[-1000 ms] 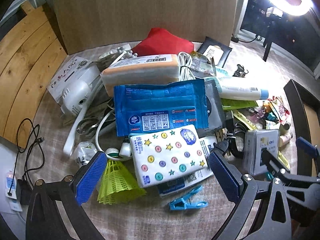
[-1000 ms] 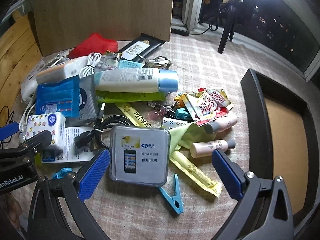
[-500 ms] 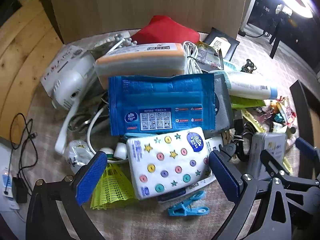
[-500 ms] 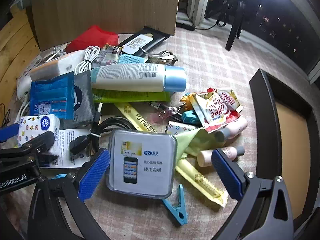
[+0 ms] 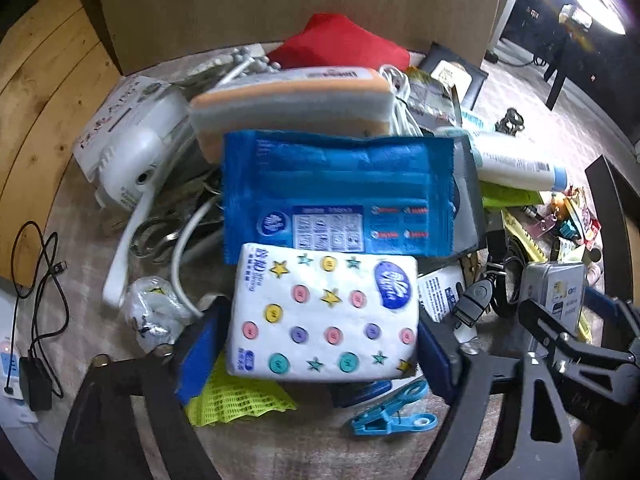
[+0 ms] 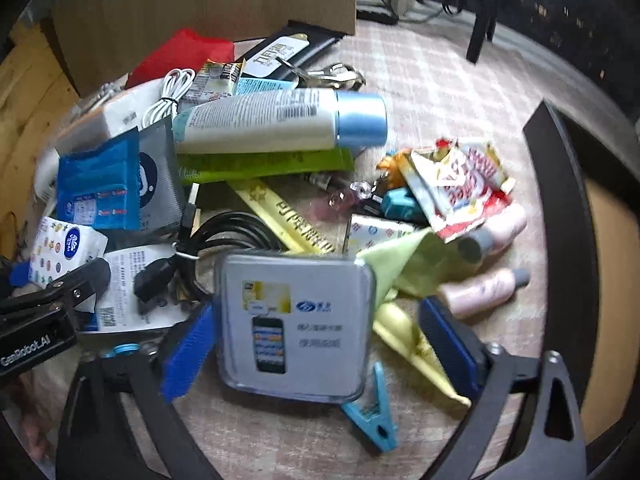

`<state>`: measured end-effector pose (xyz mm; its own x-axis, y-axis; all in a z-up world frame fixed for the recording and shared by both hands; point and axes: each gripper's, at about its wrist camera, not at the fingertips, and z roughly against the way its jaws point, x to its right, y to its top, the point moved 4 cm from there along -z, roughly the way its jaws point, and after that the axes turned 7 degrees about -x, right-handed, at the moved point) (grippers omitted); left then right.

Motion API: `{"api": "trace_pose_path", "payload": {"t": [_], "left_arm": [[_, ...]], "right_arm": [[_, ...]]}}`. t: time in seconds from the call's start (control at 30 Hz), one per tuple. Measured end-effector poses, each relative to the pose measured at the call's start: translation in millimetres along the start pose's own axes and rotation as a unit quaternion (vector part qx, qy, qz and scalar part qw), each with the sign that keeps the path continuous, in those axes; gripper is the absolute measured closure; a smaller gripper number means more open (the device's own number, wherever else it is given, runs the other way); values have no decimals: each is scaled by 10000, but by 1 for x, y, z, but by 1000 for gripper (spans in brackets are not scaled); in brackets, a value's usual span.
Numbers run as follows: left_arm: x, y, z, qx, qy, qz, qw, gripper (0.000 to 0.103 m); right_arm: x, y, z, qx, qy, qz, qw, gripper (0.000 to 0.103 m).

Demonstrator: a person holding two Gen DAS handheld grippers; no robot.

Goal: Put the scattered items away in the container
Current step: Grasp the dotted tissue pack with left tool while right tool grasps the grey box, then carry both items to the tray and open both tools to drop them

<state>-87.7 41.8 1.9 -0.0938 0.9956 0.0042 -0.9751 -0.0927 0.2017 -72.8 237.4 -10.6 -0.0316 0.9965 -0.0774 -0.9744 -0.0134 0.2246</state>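
A white tissue pack [image 5: 324, 312] printed with buttons and stars lies at the near edge of the pile. My left gripper [image 5: 318, 348] points down over it. Its jaws are closing, and the blue pads [image 5: 200, 344] meet the pack's two short sides. A silver tin box [image 6: 294, 324] with a phone picture sits between the jaws of my right gripper [image 6: 316, 348], which are closing too. The left pad [image 6: 188, 352] is at the tin's edge, while a gap remains at the right pad [image 6: 448, 344]. The black tray [image 6: 560, 200] with a brown floor stands to the right.
The pile holds a blue wipes packet [image 5: 340, 192], a lotion tube [image 6: 280, 120], a black cable [image 6: 236, 232], pink bottles [image 6: 480, 288], a coffee sachet [image 6: 456, 184], a red pouch [image 5: 340, 44] and blue clothes pegs [image 5: 392, 412]. A brown board [image 5: 300, 0] stands behind. Wooden flooring lies to the left.
Both grippers have come lower and nearer the pile. The left jaws have narrowed onto the tissue pack. The right jaws have narrowed around the tin box.
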Motion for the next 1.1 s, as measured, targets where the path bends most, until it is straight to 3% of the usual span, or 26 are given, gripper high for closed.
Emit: {"api": "trace_pose_path", "payload": {"t": [0.07, 0.57, 0.8, 1.1], "left_arm": [[-2, 0, 2, 12, -100, 49, 9999, 30], [-23, -9, 40, 457, -216, 157, 9986, 31], [13, -19, 62, 701, -274, 11, 9972, 31], [116, -38, 89, 891, -669, -684, 9914, 31]], "right_arm": [[0, 0, 4, 52, -74, 3, 10000, 30], [6, -9, 34, 302, 163, -117, 9993, 33], [37, -6, 66, 617, 208, -226, 9976, 33], [114, -28, 106, 893, 31, -489, 9948, 33]]}}
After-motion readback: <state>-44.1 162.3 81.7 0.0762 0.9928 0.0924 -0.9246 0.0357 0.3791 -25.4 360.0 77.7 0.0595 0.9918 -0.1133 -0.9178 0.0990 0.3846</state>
